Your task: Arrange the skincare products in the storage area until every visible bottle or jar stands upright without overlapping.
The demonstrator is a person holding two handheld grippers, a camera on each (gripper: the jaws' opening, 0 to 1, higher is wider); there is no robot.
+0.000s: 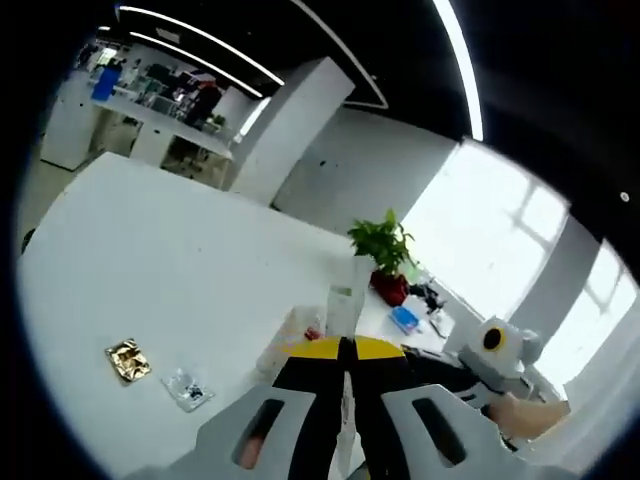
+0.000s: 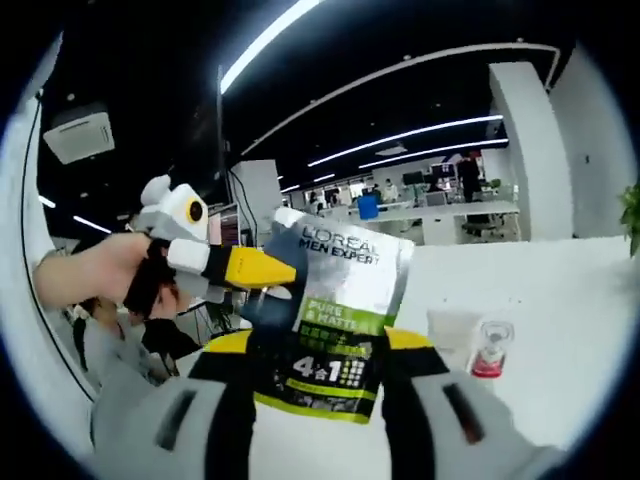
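Left gripper view: the left gripper [image 1: 348,352] is clenched on the thin edge of a pouch [image 1: 341,310] above the white table [image 1: 150,260].

Right gripper view: the right gripper [image 2: 318,350] grasps the same pouch [image 2: 335,310] between its jaws; the left gripper [image 2: 262,270] pinches its left edge.

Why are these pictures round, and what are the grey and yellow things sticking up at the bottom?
Each picture comes from a camera with a very wide lens that rides on a hand-held grabber. A person holds one grabber in each hand; no robot is here. The grey and yellow parts are the jaws.

In the right gripper view, the right gripper pinches a skincare pouch, and the left gripper reaches in to grip it too. In the left gripper view, the left gripper's jaws look pressed together.

On the white table lie a gold packet and a clear packet. A potted plant stands farther back.
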